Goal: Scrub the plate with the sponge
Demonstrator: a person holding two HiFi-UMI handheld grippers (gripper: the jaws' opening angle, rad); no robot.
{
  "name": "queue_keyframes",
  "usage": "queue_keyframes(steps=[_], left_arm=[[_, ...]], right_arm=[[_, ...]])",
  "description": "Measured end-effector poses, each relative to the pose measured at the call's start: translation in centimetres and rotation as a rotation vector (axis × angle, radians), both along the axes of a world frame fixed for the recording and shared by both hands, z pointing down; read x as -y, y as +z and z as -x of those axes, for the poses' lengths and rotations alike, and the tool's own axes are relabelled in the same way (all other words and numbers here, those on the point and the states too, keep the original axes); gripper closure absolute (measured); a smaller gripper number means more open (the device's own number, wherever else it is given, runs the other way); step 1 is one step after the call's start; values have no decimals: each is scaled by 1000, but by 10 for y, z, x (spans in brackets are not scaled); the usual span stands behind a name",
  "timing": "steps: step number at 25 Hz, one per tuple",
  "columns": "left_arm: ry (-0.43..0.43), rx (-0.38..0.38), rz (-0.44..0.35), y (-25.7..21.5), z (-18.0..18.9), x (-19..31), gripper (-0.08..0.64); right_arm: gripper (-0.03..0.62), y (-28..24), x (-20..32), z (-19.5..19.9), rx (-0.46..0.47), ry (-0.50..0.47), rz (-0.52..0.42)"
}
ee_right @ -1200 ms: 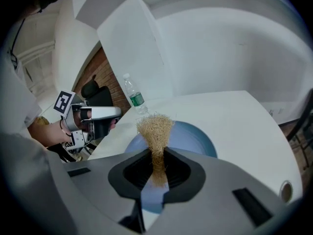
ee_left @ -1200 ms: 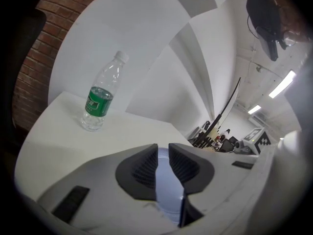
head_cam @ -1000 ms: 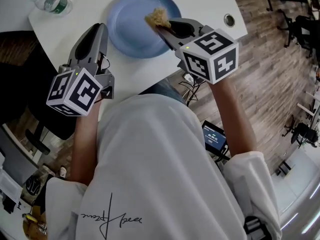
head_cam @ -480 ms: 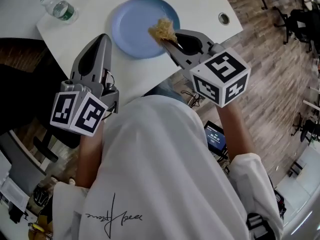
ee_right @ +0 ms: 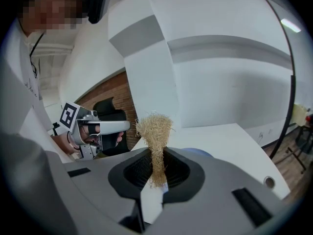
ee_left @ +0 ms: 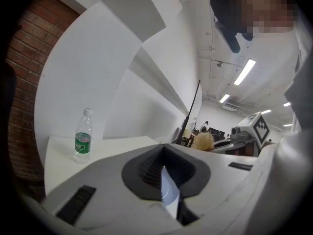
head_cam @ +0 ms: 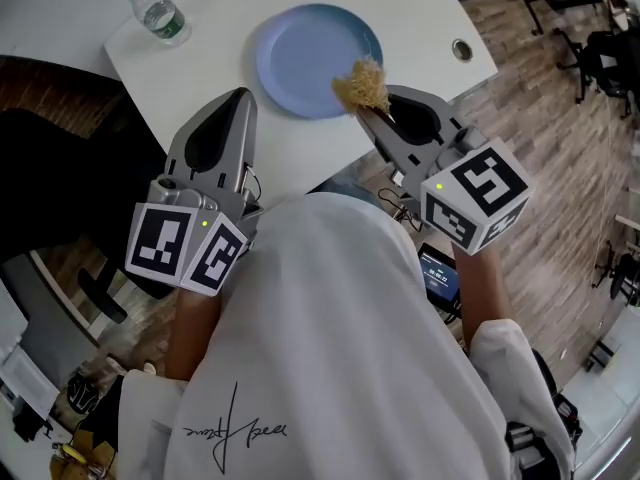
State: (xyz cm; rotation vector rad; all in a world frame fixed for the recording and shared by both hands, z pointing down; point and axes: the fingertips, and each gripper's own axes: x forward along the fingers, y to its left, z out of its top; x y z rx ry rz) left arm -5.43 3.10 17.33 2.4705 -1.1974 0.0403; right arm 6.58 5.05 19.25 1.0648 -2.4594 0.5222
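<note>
a white bench (head_cam: 215, 23) is standing over wood flooring (head_cam: 560, 128), a bottle (head_cam: 156, 13) at its 10 o'clock. the left tongs (head_cam: 243, 98) are hanging clenched, empty, likely idle. the right tongs (head_cam: 368, 106) are gripping the sponge (head_cam: 362, 85) over the blue plate (head_cam: 300, 53)'s 4 o'clock rim, seemingly ready for scrubbing.

My left gripper (head_cam: 241, 96) and right gripper (head_cam: 368, 111) are pale grey with black ribbed pads (ee_right: 129, 173), and each carries a white cube printed with black square markers. The sponge (head_cam: 362, 86) is a straw-tan tangle of fibres, the plate (head_cam: 300, 58) a plain powder blue, the table (head_cam: 200, 38) white, and the bottle (head_cam: 158, 13) clear with a green label and a white cap. My shirt (head_cam: 330, 348) is white with a thin black scrawl, and the floor (head_cam: 540, 108) shows brown wood-grain planks.
</note>
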Motion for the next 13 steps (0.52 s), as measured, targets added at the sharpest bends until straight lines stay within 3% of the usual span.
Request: queue_keyframes(steps=[13], left_arm=[[34,0,26,2,0,-22,571]], right_arm=[[552,0,-29,13,46,18,27]])
